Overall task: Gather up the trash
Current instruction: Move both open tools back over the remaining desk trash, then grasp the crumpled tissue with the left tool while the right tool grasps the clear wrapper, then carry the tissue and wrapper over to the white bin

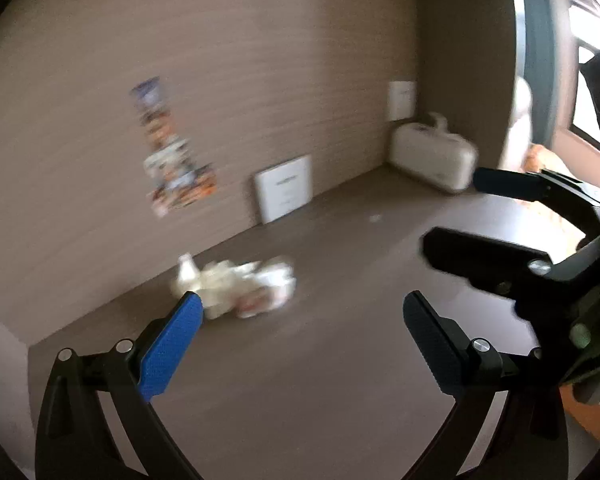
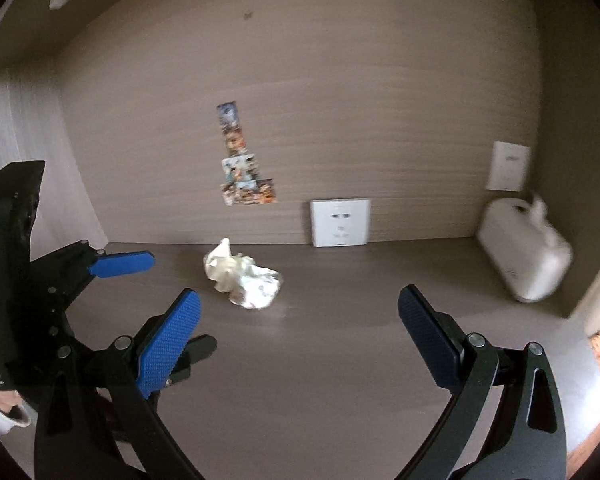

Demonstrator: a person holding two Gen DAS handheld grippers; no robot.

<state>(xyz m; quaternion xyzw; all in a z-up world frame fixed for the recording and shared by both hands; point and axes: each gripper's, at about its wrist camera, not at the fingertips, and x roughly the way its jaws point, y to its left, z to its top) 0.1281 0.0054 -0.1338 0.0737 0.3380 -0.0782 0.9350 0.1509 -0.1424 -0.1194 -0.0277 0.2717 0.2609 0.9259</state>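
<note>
On the brown table (image 2: 340,360), near the back wall (image 2: 340,80), lies the trash (image 2: 244,276): a small heap of crumpled white paper or tissue, with some faint print on one piece that cannot be read. It sits a little left of the middle in the right wrist view and is touched by neither gripper. The left gripper (image 1: 300,340) has its jaws spread wide and holds nothing; in its own blurred view the trash (image 1: 240,286) appears just beyond its left blue pad. The right gripper (image 2: 300,328) also has its jaws spread wide and empty, and it is turned toward the table with the trash ahead and to the left of its centre. The left gripper (image 2: 148,304) shows at the left edge of the right wrist view, beside the trash but apart from it. A white socket plate (image 2: 340,222) is on the wall just above the table, right of the trash; its small marking is too blurred to read. A strip of colourful stickers (image 2: 242,160) is on the wall above the trash. At the right corner stands a white case (image 2: 528,256) with a handle, closed, and a white sheet (image 2: 508,172) with a short unreadable line hangs on the wall above it.
</note>
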